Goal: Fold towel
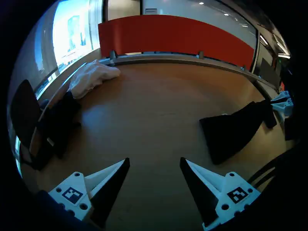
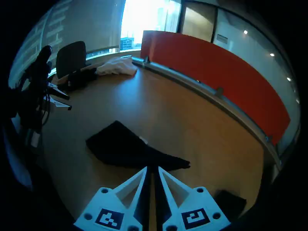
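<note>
Left gripper view is showing your left tool (image 1: 154,159) hanging wide open over bare bench (image 1: 154,115), gripping nothing, with the dark towel (image 1: 231,134) lying ahead and to its right. Your right tool (image 2: 152,168) is sitting nearly closed, its tips apparently pinching one corner of that towel, the rest spreading flat ahead and left of it. You are dealing with soft, light, limp cloth that is likely going to sag and drag rather than hold shape. Judging from this, you are wanting the free tool on a neighbouring corner, pinching right at the hem.
</note>
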Demonstrator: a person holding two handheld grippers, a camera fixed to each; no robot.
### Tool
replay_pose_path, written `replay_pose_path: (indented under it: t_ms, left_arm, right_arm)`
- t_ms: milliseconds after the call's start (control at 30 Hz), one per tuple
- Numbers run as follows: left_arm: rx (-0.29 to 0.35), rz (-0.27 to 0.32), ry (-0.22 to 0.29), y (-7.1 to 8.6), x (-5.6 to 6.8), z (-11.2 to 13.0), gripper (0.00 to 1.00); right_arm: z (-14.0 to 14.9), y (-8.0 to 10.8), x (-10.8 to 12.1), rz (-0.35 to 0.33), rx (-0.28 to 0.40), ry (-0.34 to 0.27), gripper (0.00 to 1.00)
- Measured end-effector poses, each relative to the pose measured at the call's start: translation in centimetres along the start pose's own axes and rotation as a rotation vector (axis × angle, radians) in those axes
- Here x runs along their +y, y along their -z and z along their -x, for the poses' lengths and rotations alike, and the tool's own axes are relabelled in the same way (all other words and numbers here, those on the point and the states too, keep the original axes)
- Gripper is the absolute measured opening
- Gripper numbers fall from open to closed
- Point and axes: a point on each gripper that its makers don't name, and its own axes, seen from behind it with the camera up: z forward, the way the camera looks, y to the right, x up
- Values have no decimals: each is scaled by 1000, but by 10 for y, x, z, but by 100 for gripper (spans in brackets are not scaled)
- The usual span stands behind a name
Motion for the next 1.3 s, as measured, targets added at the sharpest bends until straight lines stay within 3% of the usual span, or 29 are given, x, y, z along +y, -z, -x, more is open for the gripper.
replay_pose_path:
  t_ms: [367, 633, 1300]
  left_arm:
    - [3, 6, -4, -1, 4, -2, 97]
    - [1, 8, -5, -1, 5, -1, 97]
    - [8, 3, 9, 0, -3, -1, 96]
  right_arm:
    - [-13, 12, 7, 14, 20, 35, 5]
    - [-15, 8, 3, 3, 23, 43, 5]
    - [-27, -20, -41, -93, 22, 68, 5]
